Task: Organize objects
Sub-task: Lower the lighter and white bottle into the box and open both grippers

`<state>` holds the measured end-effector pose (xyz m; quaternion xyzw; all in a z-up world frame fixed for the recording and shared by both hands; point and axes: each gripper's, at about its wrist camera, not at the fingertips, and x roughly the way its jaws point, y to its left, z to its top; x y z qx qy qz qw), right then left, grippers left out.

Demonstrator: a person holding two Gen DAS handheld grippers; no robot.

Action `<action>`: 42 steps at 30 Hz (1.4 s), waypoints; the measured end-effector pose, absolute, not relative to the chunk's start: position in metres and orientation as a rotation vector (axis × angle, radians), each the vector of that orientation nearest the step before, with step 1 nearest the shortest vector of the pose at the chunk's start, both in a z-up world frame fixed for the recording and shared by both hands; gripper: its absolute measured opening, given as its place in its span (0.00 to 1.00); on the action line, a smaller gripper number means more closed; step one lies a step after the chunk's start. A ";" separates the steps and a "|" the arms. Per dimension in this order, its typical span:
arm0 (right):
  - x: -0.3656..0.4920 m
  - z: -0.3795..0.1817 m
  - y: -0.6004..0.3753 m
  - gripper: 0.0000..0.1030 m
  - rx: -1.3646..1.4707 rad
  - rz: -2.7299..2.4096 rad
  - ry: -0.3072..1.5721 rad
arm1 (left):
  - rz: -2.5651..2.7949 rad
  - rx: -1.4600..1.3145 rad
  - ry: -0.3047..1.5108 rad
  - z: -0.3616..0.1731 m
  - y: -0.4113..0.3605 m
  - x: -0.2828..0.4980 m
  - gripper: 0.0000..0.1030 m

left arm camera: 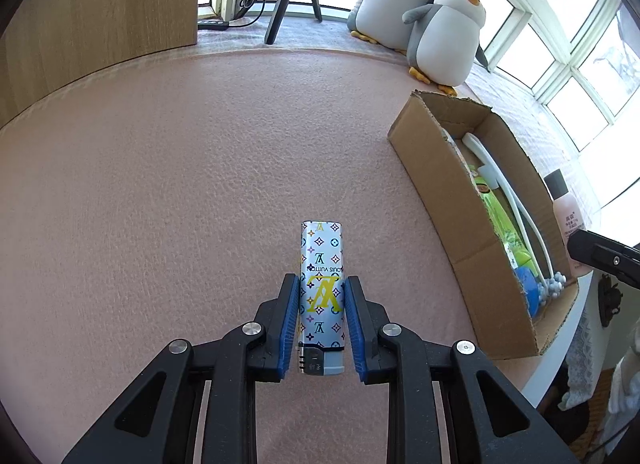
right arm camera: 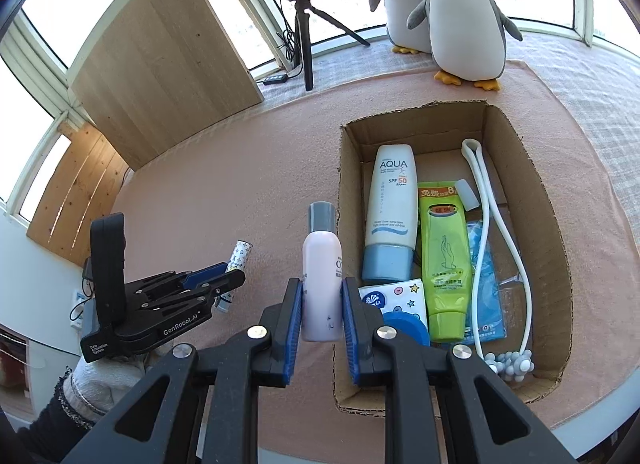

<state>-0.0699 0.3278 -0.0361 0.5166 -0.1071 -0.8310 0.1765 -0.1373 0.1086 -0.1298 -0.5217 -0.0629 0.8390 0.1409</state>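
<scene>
So the left tongs [left arm camera: 321,296] are clamped on a silver lighter [left arm camera: 321,296] with a monogram print, blue pads pressed on both its long sides, held off to the left of the cardboard box [right arm camera: 552,223] over the pink table [left arm camera: 180,183]. The right tongs [right arm camera: 321,302] are squeezed onto a small pale pink bottle [right arm camera: 322,288] with a grey cap, standing upright between the pads, right at the box's left wall. Inside the box there's a white AQUA sunscreen tube [right arm camera: 390,199] with a blue cap on the left side, a green hand cream tube [right arm camera: 444,264] next to it, a blue packet [right arm camera: 488,284] under that, and a white looped massager thing [right arm camera: 504,232] with knobby grey balls along the right side. Near corner of the box has a star-patterned tissue pack [right arm camera: 400,294] and a blue round lid [right arm camera: 404,326]. Two plush penguins [right arm camera: 464,19] sit just past the box's far end, with a tripod [right arm camera: 306,35] further left of them.
</scene>
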 end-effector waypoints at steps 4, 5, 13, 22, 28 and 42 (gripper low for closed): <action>-0.071 -0.034 0.344 0.17 1.462 -2.397 -0.309 | 2.415 -1.444 -0.184 -0.110 0.124 -0.144 0.24; -0.071 -0.033 0.348 0.17 1.462 -2.409 -0.311 | 2.410 -1.428 -0.181 -0.105 0.130 -0.146 0.24; -0.072 -0.038 0.381 0.17 1.489 -2.467 -0.333 | 2.342 -1.338 -0.131 -0.082 0.191 -0.160 0.24; -0.070 -0.046 0.405 0.17 1.522 -2.486 -0.362 | 2.286 -1.312 -0.074 -0.085 0.248 -0.175 0.24; -0.069 -0.045 0.420 0.20 1.519 -2.515 -0.394 | 2.263 -1.311 -0.079 -0.086 0.261 -0.180 0.28; -0.072 -0.043 0.412 0.31 1.520 -2.511 -0.379 | 2.320 -1.307 -0.085 -0.079 0.239 -0.180 0.28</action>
